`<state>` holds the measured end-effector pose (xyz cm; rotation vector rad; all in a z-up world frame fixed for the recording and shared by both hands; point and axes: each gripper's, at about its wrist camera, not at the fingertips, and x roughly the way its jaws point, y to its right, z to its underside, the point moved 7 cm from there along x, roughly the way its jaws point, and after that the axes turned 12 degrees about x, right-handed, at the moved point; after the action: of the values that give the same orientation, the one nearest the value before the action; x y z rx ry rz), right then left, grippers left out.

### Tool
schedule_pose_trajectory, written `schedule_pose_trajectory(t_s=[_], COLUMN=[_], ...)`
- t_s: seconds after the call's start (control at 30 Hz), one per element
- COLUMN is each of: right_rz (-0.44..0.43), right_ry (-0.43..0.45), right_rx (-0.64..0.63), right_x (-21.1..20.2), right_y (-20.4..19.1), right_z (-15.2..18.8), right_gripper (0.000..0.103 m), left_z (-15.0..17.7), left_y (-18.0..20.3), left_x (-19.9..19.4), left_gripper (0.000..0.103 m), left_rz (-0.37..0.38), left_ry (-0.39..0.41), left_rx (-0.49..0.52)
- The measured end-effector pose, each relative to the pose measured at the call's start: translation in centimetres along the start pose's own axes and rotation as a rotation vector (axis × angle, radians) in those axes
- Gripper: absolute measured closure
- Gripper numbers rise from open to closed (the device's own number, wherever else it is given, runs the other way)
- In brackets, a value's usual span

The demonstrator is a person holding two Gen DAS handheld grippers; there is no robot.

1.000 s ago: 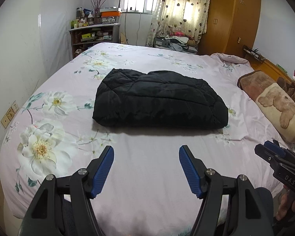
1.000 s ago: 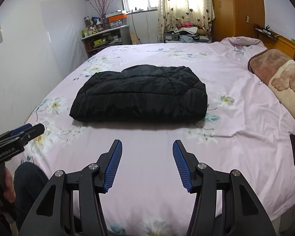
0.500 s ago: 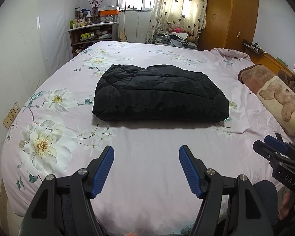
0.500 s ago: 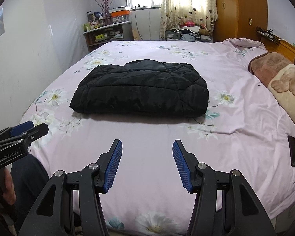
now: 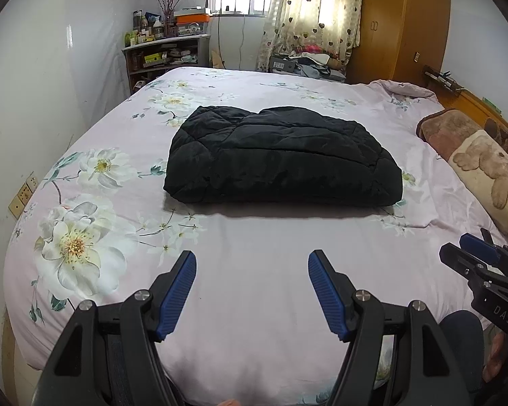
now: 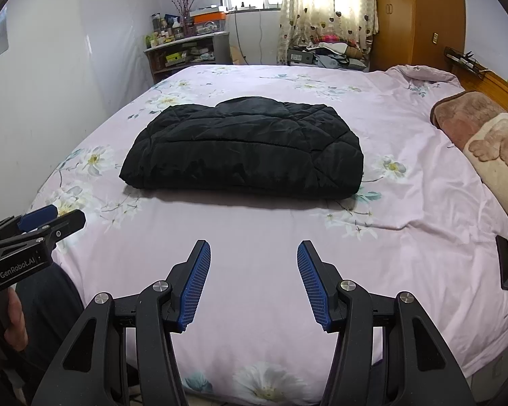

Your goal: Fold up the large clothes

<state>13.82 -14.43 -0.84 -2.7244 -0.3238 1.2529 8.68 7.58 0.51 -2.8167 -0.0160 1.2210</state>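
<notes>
- The bed (image 5: 254,304) with its pink flowered cover fills most of what you see from both wrists; take it as your landmark.
- The wooden wardrobe (image 5: 403,23) stands beyond the bed's far right corner, next to the heart-print curtain (image 5: 308,10).
- The black quilted jacket (image 5: 281,159) lies folded into a thick rectangular bundle in the middle of the bed, flat on the cover, with nothing touching it.
- The bear-print pillow (image 5: 484,176) lies along the bed's right side, well apart from the jacket.
- A cluttered shelf (image 5: 166,54) sits past the bed's far left corner.
- Your left gripper (image 5: 252,264) is held over the near part of the bed, short of the jacket, its blue-padded jaws spread with only bare cover between them.
- Your right gripper (image 6: 254,253) is likewise over the bed's near part, jaws spread and holding nothing.
- A small dark flat object (image 6: 504,262), perhaps a phone, lies on the bed near its right edge.
</notes>
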Motion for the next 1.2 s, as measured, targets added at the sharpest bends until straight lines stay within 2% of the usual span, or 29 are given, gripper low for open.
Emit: schedule_pose_trajectory(t_s=[1.2], right_rz=[-0.007], right_ry=[-0.012], right_rx=[-0.014], right_x=[0.27], right_y=[-0.80], right_z=[0.03], right_gripper=[0.049], left_z=[0.27], left_y=[0.13], left_x=[0.76], left_gripper=[0.032], left_rz=[-0.016], left_ry=[-0.019], left_rx=[0.003])
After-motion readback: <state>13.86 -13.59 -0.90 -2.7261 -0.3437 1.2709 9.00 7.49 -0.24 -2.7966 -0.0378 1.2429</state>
